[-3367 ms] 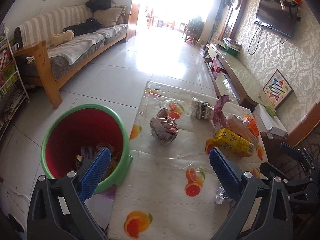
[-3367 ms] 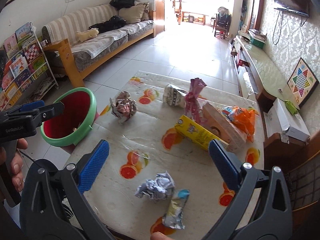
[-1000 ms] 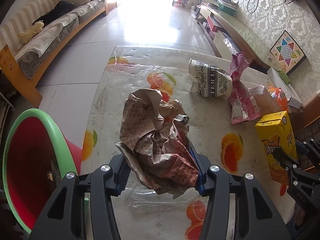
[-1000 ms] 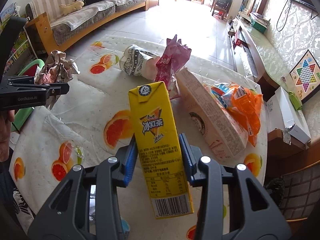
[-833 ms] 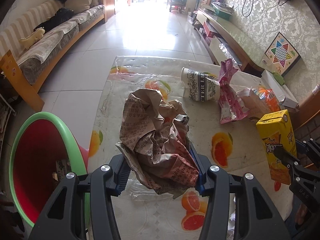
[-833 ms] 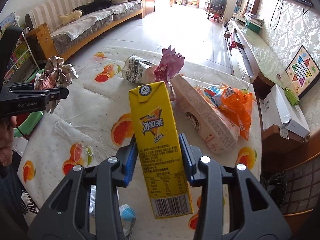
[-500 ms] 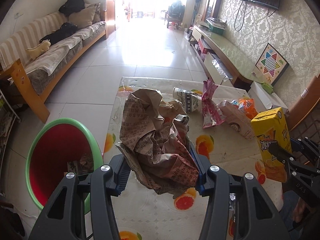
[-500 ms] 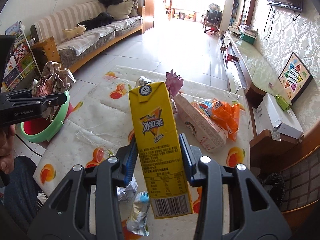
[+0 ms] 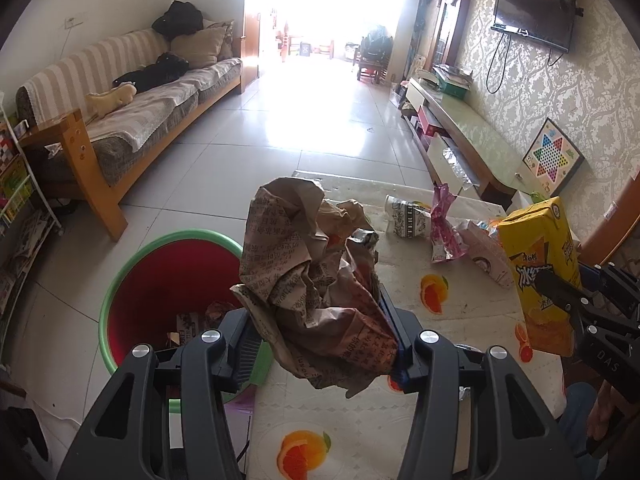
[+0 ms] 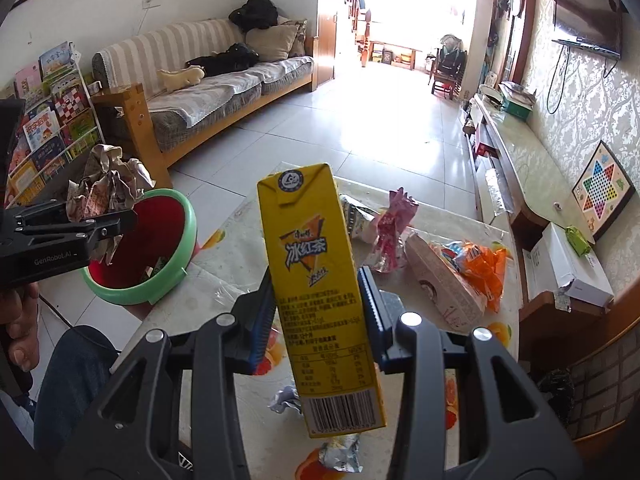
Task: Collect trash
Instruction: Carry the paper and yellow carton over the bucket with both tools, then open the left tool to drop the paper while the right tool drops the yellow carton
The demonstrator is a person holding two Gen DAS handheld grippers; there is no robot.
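My left gripper [image 9: 320,340] is shut on a crumpled brown paper wad [image 9: 312,280] and holds it high above the table's left edge, beside the red bin with a green rim [image 9: 168,280]. The wad also shows in the right wrist view [image 10: 106,188] above the bin [image 10: 160,248]. My right gripper [image 10: 318,316] is shut on an upright yellow tea carton [image 10: 316,280], lifted above the table; the carton shows in the left wrist view [image 9: 540,264].
On the fruit-print table [image 10: 420,360] lie a paper cup [image 9: 404,216], a pink wrapper [image 10: 392,232], a flat pink box [image 10: 440,284], orange packaging [image 10: 480,264] and small foil wads [image 10: 340,452]. A sofa [image 9: 140,100] stands at left, a TV bench [image 9: 460,140] at right.
Both grippers have risen and pulled back from the table with their loads. The left gripper with the paper wad has moved closer to the bin.
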